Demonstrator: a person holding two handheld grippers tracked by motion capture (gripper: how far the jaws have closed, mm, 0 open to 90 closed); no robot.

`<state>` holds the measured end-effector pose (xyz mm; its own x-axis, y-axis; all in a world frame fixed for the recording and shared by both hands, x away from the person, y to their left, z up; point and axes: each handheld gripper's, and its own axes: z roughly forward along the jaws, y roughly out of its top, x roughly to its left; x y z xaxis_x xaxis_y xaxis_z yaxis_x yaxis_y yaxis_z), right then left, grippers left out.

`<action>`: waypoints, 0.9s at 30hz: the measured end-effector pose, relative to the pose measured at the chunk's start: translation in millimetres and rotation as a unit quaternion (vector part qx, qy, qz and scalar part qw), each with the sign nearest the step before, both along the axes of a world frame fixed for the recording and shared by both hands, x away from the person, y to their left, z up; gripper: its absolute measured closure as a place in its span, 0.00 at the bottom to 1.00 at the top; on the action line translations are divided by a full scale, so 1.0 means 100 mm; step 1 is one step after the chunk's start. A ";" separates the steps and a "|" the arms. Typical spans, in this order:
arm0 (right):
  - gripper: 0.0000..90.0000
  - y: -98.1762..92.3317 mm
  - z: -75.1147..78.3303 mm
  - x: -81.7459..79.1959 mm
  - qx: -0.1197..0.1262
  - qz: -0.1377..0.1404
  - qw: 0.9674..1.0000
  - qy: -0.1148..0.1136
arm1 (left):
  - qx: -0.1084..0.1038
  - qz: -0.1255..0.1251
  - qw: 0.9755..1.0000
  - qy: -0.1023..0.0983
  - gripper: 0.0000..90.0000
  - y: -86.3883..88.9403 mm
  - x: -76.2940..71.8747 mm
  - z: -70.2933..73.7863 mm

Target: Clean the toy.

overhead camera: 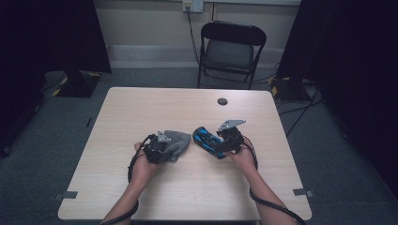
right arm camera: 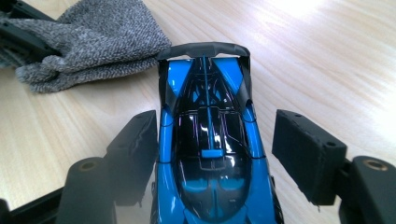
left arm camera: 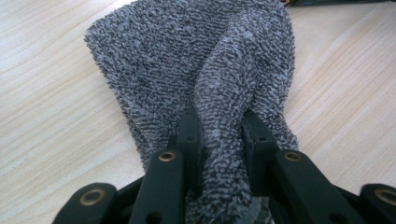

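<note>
Black jaws of the right gripper (right arm camera: 215,154) stand on either side of a blue and black toy race car (right arm camera: 208,154); the pad on one side touches the car's flank, while the other stands clear of it, so the car is bracketed but not yet clamped. Taking the car as the landmark, its rear wing points away from the right gripper, and the grey terry cloth (right arm camera: 93,42) lies just beside that wing end on the wooden table (overhead camera: 187,192). In the high view the car (overhead camera: 208,140) sits near the table's middle, with the left gripper (overhead camera: 159,147) on the far side of the cloth (overhead camera: 178,140) from it. That left gripper (left arm camera: 219,140) is closed tight on a bunched fold of the cloth (left arm camera: 196,60), with the rest fanning out flat on the table beyond the jaws. The step in hand appears to be securing the car so the cloth can wipe it. To do this well, centre the car body between the pads before closing, grip on the straight flanks rather than the wing or wheels, and close only until the car stops shifting. Keep the cloth fold firmly pinched, and bring its loose end across to the bodywork.
</note>
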<state>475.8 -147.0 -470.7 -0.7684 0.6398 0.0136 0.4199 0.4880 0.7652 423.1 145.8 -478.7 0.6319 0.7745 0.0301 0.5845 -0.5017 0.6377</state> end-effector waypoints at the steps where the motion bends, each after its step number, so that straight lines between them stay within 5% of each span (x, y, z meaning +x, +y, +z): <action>1: 0.35 0.00 0.00 0.00 0.000 0.000 1.000 0.000 | 0.000 0.000 1.000 0.000 0.81 0.00 0.00 0.00; 7: 0.42 0.08 -0.06 0.02 -0.018 -0.005 1.000 0.003 | -0.003 0.001 1.000 0.000 0.81 0.00 0.00 0.00; 15: 0.45 0.10 -0.11 0.02 -0.007 -0.011 1.000 0.000 | -0.009 -0.004 1.000 0.007 0.81 -0.02 -0.01 0.01; 27: 0.46 0.11 -0.09 0.01 -0.013 -0.016 1.000 0.002 | -0.004 -0.037 0.999 0.018 0.81 -0.28 -0.10 0.04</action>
<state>477.1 -135.9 -480.1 -0.7481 0.6636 0.0003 0.4388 0.4943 0.7504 413.3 117.4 -475.0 0.6881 0.7256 0.0004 0.5680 -0.5389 0.6221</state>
